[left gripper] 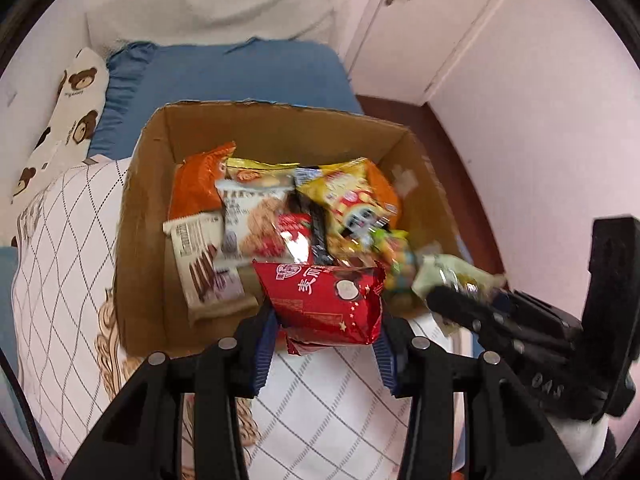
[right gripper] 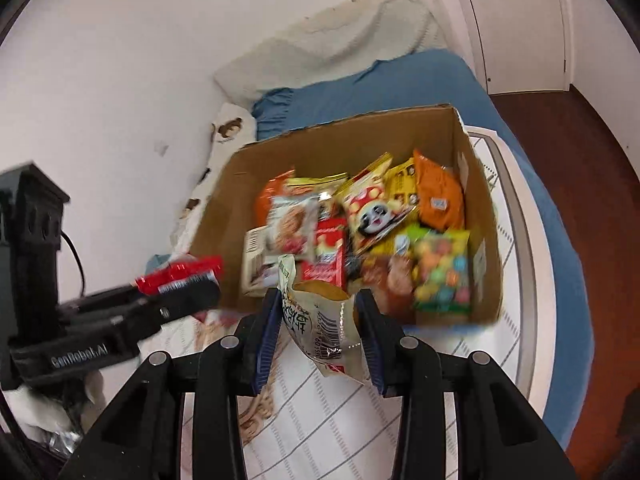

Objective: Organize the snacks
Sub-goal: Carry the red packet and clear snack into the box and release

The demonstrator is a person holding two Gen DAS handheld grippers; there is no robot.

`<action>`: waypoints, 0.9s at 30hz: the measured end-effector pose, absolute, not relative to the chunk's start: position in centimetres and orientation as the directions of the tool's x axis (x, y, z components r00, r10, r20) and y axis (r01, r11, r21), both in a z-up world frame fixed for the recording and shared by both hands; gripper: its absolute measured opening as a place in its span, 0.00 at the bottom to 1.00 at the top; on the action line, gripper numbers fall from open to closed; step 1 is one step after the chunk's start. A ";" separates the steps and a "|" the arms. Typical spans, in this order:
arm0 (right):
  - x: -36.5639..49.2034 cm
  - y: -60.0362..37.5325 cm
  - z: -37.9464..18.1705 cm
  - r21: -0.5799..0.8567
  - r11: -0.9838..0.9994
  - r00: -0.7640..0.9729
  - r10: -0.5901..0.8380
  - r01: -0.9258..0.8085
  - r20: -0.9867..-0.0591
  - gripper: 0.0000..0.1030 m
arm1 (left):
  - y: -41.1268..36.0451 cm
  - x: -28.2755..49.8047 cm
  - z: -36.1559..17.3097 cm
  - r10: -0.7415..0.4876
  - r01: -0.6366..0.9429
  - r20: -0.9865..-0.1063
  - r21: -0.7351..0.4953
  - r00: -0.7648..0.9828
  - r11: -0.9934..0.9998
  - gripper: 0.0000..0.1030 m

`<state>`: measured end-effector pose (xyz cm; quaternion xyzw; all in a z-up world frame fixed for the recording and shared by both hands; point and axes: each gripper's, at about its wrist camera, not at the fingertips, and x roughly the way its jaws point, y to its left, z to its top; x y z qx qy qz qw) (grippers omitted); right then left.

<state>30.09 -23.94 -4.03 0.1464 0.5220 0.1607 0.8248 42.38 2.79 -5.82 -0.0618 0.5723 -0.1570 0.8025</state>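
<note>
On the patterned quilt (left gripper: 60, 240) at your far left lies a bear-print pillow (left gripper: 76, 120), and just right of it stands the open cardboard box (left gripper: 140, 240), its brown walls plain and its top edge ragged. Inside the box, reading left to right, you see an orange packet (left gripper: 196, 188) against the left wall, a white wafer packet (left gripper: 204, 264) printed with dark brown bars, a pale biscuit packet (left gripper: 256, 220) showing round brown biscuits, a yellow panda packet (left gripper: 352, 200) with red lettering, and a green candy bag (right gripper: 440, 272) of multicoloured pieces near the right wall.

At the box's near edge your left gripper (left gripper: 326, 320) is clenched on the red snack packet (left gripper: 324, 300): glossy red foil, white characters, a round white motif and small gold stars, its lower seam crumpled between the blue pads. The packet hangs over the box's front wall.

Further right your right gripper (right gripper: 318, 328) grasps the pale snack packet (right gripper: 316, 332), cream-coloured with black script, a barcode and a torn-looking open top, pinched upright between both pads just in front of the box. From the left wrist view the same packet (left gripper: 452, 276) appears blurred beside the box's near right corner.

Beyond the box you see a blue sheet (left gripper: 240, 76) and a white door (right gripper: 516, 20).
</note>
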 end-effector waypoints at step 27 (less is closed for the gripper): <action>35.3 -23.6 -8.9 0.027 1.000 0.274 0.028 -0.007 -0.961 0.97 | 4.2 47.3 -12.8 -0.117 0.081 -0.969 -0.102 0.216 0.991 0.89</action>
